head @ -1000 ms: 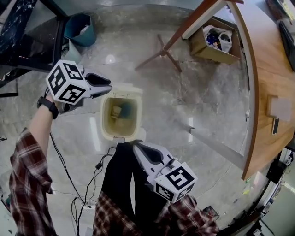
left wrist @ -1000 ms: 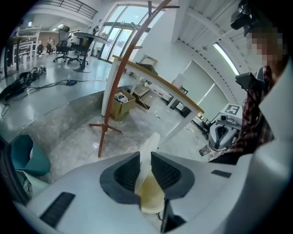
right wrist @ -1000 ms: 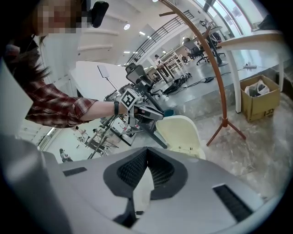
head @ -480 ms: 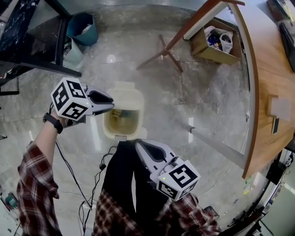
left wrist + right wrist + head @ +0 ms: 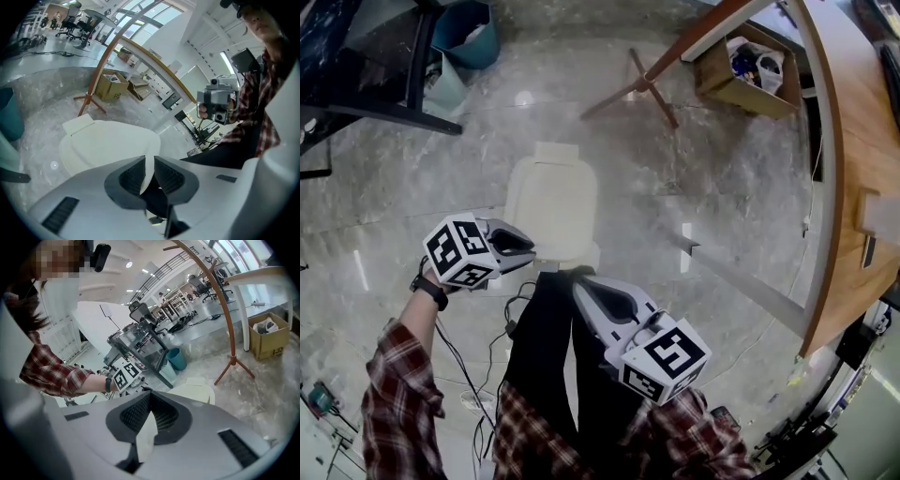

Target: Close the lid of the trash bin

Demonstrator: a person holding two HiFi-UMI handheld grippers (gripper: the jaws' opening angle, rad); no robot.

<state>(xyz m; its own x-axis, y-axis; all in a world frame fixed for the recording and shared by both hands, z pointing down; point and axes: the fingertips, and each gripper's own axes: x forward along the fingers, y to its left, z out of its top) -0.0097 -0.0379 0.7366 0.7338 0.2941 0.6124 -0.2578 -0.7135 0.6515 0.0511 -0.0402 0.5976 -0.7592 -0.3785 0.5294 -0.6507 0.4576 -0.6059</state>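
The cream trash bin [image 5: 551, 202] stands on the marble floor with its lid [image 5: 108, 143] lying flat over the opening. My left gripper [image 5: 532, 247] is at the lid's near left corner, and its jaws are shut on the lid's front edge [image 5: 149, 165]. A little behind the bin's near side, by the person's dark trousers, hangs my right gripper [image 5: 584, 285]. It is shut and holds nothing. In the right gripper view the bin [image 5: 199, 391] shows just past the jaws [image 5: 149, 397].
A teal bucket [image 5: 465, 34] and a dark metal frame [image 5: 366, 103] stand at the far left. A wooden stand [image 5: 642, 86] and a cardboard box [image 5: 748, 66] are behind the bin. A curved wooden table [image 5: 853, 178] runs along the right. Cables [image 5: 473, 375] lie on the floor.
The lid has come down from open to flat over the bin. My left gripper moved toward the person along with the lid's front edge. The right gripper hardly moved.
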